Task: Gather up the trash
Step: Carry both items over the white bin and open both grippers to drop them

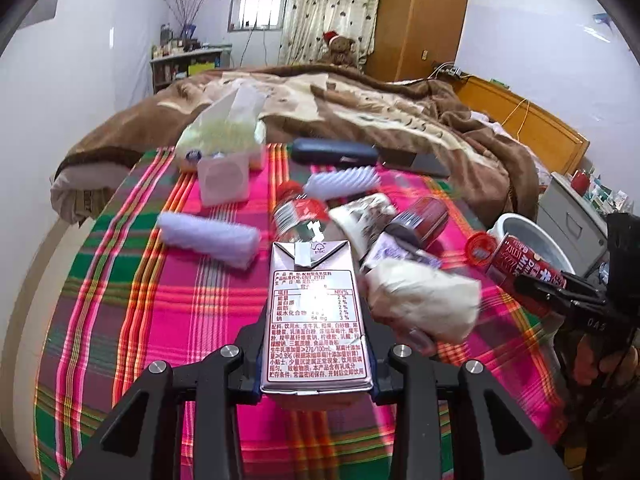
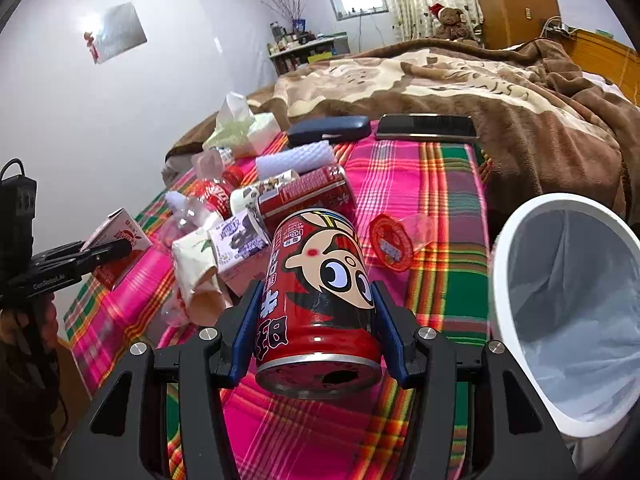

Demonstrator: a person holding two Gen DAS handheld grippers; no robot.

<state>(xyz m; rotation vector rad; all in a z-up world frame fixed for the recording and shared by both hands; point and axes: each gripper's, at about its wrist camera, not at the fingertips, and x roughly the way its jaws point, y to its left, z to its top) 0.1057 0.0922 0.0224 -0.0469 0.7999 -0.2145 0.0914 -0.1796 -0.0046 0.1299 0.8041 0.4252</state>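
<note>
Plaid bedspread, cartoon-faced red can (image 2: 320,292)

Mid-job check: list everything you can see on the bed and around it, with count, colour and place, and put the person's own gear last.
drink carton: one, pink, in the left hand-held gripper
milk can: one, red, in the right hand-held gripper
second can: one, red, lying mid-cloth
plastic bottle: one, clear with red label, lying mid-cloth
round lid: one, red, right of the cans
foam pieces: two, white, left and far side
tissue pack: one, pale green, far left
case: one, dark blue, far edge
phone: one, black, far edge
bin: one, white, lined, right of bed
left hand-held gripper: black, shut
right hand-held gripper: black, shut
</note>
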